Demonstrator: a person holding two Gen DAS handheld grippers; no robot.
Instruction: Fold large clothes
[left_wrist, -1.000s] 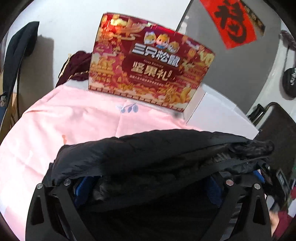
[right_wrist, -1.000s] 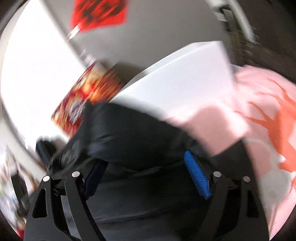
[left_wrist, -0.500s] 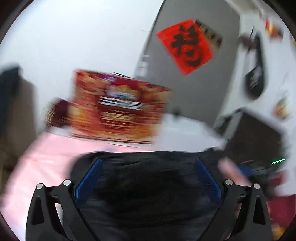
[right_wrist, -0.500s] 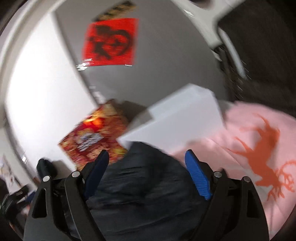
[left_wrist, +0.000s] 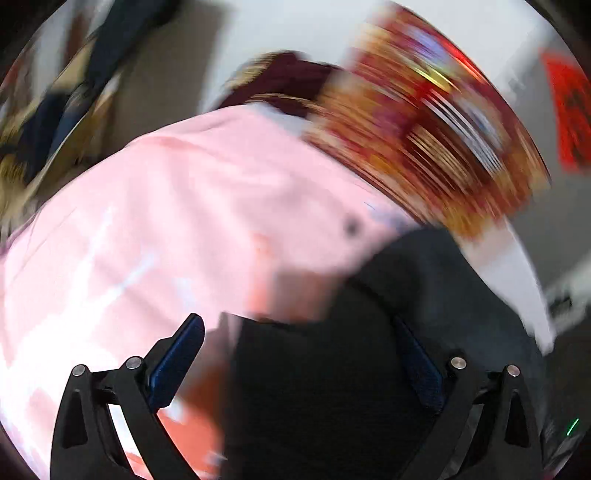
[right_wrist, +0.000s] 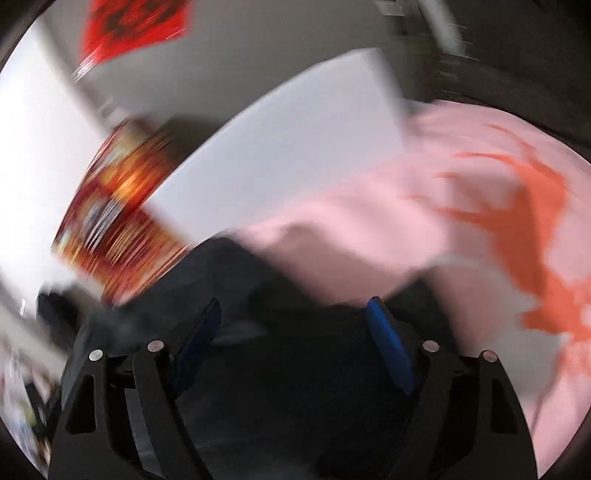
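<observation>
While the left wrist view blurred, the left gripper stood with jaws spread over the pink cloth, the black garment filling the gap at lower right, a red box upper right. Right gripper likewise gaped, garment between its fingers, white box above.
</observation>
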